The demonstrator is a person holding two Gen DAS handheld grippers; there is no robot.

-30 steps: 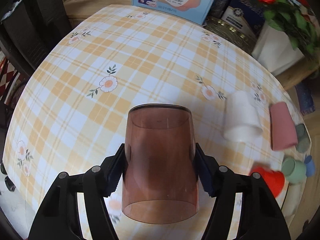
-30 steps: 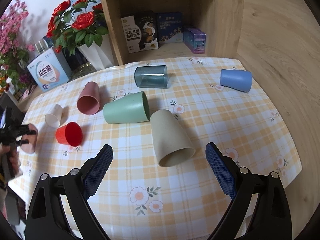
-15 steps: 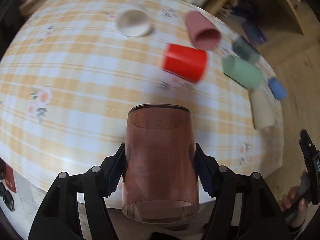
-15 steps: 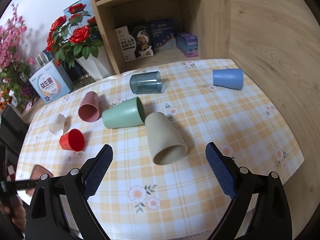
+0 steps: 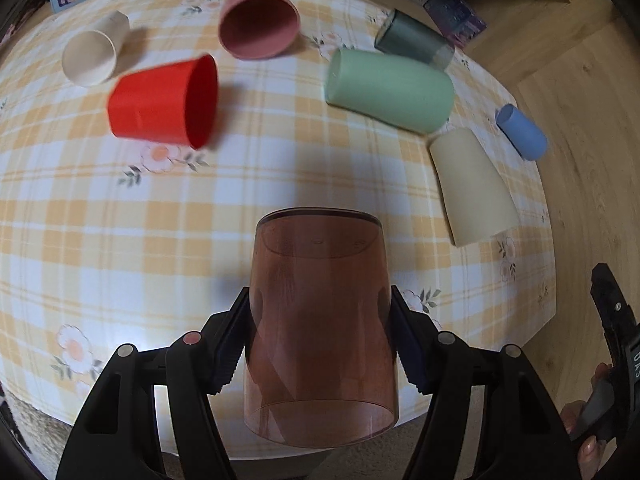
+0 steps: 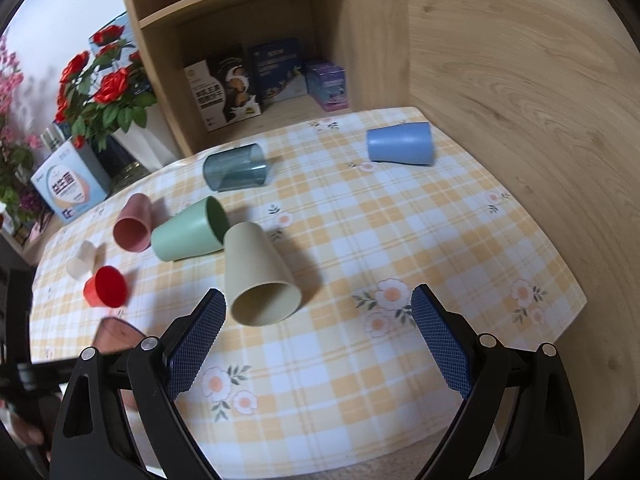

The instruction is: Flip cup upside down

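Left wrist view: our left gripper (image 5: 320, 344) is clamped on the translucent brown cup (image 5: 320, 328), pads pressed to its sides at 9 and 3 o'clock. The cup is held over the near edge of the checked tablecloth (image 5: 100, 216), closed base pointing away from the camera, open mouth toward it. We judge the flip about half done: cup grasped and lifted, not yet set mouth-down. Beyond it lie a red cup (image 5: 164, 104) at 11 o'clock, a pink cup (image 5: 258, 20) at 12, a green cup (image 5: 390, 88) and a beige cup (image 5: 472, 188) at 1–2. All are blurred by motion.

Right wrist view: our right gripper (image 6: 316, 340) has its jaws wide apart, holding nothing, above the table just short of the beige cup. The brown cup shows only as a sliver at 8 o'clock, mostly hidden behind the gripper frame; its tilt is unreadable here.
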